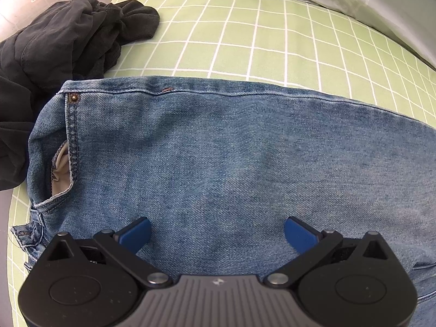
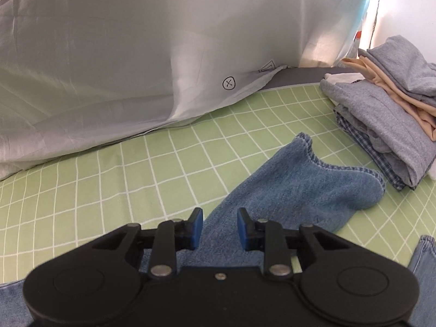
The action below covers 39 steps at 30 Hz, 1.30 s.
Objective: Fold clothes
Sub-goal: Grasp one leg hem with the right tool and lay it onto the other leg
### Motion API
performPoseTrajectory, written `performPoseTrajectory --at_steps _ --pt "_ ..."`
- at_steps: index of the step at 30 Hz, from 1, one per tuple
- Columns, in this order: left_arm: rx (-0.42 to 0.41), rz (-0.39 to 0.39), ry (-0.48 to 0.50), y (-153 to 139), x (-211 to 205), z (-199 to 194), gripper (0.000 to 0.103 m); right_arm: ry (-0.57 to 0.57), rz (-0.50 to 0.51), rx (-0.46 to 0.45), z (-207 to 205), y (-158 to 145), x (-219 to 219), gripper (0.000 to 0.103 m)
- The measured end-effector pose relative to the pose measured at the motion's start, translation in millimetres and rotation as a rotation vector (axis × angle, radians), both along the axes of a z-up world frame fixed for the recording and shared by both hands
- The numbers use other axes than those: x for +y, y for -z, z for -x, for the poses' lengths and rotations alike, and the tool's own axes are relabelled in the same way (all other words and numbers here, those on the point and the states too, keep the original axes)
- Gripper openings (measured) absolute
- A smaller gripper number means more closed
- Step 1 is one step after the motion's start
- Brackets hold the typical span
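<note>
Both wrist views look closely over jeans (image 1: 218, 150).

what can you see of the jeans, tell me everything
The jeans are mid-blue faded denim, lying flat on the green checked sheet. The left view shows the waist end: a copper rivet, stitched seams, and a gaping pocket with pale lining. A dark garment touches that end. In the right view the leg hems lie near a folded pile. Both grippers hover open above.

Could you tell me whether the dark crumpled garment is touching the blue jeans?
Touching. The left wrist view shows the dark garment meeting the jeans at their upper left corner, with no green sheet visible between them there.
</note>
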<state>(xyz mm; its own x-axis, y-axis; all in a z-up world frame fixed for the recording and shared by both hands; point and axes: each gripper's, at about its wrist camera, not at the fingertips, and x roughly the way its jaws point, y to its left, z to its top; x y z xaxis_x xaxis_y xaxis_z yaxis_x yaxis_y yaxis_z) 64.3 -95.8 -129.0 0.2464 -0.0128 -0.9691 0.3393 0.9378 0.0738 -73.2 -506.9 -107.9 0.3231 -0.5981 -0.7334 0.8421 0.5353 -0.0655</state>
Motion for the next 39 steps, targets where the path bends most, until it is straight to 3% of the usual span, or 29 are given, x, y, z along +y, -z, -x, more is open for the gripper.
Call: performPoseTrajectory --at_steps 5,13,14,15,19,20,21,26,29,34,36,38,39 --pt "0.007 0.000 0.001 -0.9 -2.2 -2.2 0.103 0.009 -0.066 0.008 -11.5 15.2 -8.8 0.049" --pt "0.011 0.006 0.000 2.1 -3.9 -9.6 0.103 0.052 -0.090 0.028 -14.9 31.5 -18.3 0.057" --pt "0.011 0.007 0.000 2.9 -3.7 -10.4 0.103 0.049 -0.084 0.031 -15.6 32.3 -18.4 0.055" --pt "0.010 0.008 0.000 3.9 -3.3 -11.2 0.103 0.035 -0.075 0.035 -16.5 31.6 -18.0 0.044" --pt "0.006 0.015 -0.004 7.7 -1.7 -8.6 0.103 0.010 -0.055 0.039 -11.9 26.8 -16.4 0.021" --pt "0.005 0.016 -0.004 8.0 -1.5 -8.7 0.103 0.019 -0.055 0.023 -6.1 23.4 -16.5 0.006" --pt "0.005 0.018 -0.005 8.6 -1.2 -8.4 0.103 0.026 -0.050 0.014 -0.3 19.4 -15.8 0.004" --pt "0.006 0.033 -0.010 13.7 0.3 -5.8 0.103 0.089 0.035 -0.016 45.1 -8.7 -5.1 0.002" --pt "0.009 0.036 -0.010 15.5 0.6 -6.6 0.103 0.158 0.033 -0.012 78.7 -14.7 -2.6 0.002" --pt "0.000 0.037 -0.015 17.1 2.2 -5.4 0.103 0.216 0.055 0.156 123.7 8.6 19.4 0.003" --pt "0.004 0.036 -0.014 16.5 3.3 -4.9 0.103 0.257 -0.007 0.173 138.6 20.1 21.1 0.004" --pt "0.008 0.035 -0.013 16.3 3.7 -4.3 0.103 0.280 -0.022 0.153 144.9 21.0 19.7 0.009" --pt "0.009 0.035 -0.012 16.3 3.8 -4.1 0.103 0.291 -0.029 0.144 148.1 21.5 19.0 0.019"
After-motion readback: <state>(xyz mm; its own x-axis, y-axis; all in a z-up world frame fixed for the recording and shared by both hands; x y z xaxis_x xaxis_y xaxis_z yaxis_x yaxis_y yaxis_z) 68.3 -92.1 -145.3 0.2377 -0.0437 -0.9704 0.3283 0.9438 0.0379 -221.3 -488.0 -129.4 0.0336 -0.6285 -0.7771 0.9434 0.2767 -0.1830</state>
